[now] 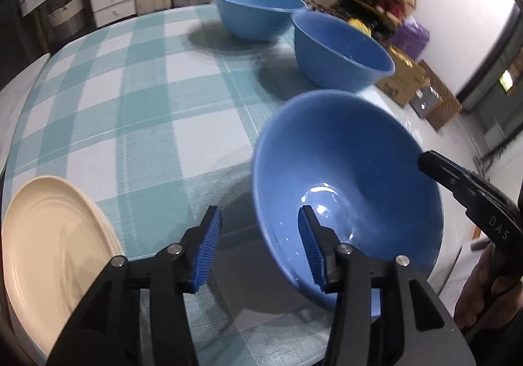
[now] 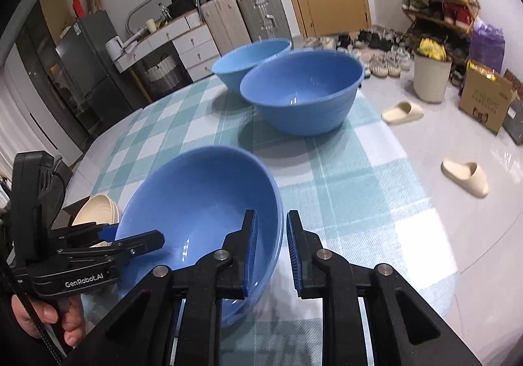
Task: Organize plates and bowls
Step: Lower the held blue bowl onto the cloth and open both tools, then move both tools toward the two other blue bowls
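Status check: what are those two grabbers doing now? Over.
Left gripper open astride rim of near blue bowl. Right gripper clamped on its rim, bowl tilted. Middle bowl, far bowl ahead; nothing blocking.

Both grippers are matte black frames of angular linked bars joined by round silver pins. The left gripper (image 1: 260,248) and right gripper (image 2: 272,255) each carry two fingers faced with ribbed blue pads (image 1: 206,248). White lettering marks the bodies: "GenRobot.AI" on the left one, "DAS" on the right. A black cable (image 2: 32,317) runs past the hand (image 2: 49,317) on the left handle.
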`<state>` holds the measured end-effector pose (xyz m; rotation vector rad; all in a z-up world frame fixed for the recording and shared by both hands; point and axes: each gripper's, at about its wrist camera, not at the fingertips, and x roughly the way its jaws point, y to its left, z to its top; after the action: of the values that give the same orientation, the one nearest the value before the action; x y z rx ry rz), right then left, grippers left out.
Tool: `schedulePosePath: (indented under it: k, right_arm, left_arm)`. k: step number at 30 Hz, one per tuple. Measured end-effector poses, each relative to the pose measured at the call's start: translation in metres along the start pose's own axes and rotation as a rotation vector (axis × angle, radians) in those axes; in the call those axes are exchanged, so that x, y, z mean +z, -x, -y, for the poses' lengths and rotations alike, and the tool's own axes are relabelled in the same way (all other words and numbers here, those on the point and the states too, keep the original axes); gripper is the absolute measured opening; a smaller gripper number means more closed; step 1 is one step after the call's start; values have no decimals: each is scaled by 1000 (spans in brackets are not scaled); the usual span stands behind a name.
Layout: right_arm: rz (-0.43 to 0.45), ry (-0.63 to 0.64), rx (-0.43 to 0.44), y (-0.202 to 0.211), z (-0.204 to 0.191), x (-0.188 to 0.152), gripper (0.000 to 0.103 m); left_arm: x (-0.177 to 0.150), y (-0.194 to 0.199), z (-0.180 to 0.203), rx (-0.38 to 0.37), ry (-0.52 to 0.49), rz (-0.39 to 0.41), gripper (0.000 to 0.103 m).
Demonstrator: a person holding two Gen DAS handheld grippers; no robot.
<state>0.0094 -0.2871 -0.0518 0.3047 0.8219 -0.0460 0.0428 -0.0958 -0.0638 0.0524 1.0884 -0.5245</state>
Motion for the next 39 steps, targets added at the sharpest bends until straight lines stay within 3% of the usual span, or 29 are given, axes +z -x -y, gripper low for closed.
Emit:
schedulePosePath:
  k: [3,6,8,10,12,14,17,18,22,30,35,39]
  right_arm:
    - [69,-10,-3,14,-1,2,20]
    - [141,-6,15,32,-5,3,31]
    - [195,17,38,47,-13,2,49]
    - [255,53,59,62,-24,-1,58]
    - [291,87,77,73,-34,-4,70]
    - [332,117,88,85,-46,-8,88]
    - [369,157,96,97,-59,-13,95]
    - [373,170,97,100,-62,-14,96]
    - [392,228,116,109,-73,-19,97]
    - [379,160,128,121,-75,-20,100]
    - [346,211,118,126,-83,-16,101]
    - [386,198,144,139,-87,-11,101]
  left_arm:
    - [-3,13,-8,-7,46,40,49]
    - [-7,29,-12,20,66,89,54]
    - [-11,44,-13,42,70,141,60]
    - [-16,60,-11,53,66,201,83]
    - [-21,74,-10,61,61,266,89]
    - [-27,88,-6,70,50,325,89]
    - [-33,102,-4,101,52,373,94]
    - [-37,107,-4,116,53,396,100]
    - [-49,118,3,189,-11,503,103]
    - [-51,125,-9,137,11,507,103]
    - [-56,123,-13,135,7,471,103]
    - [-58,124,-17,125,18,456,103]
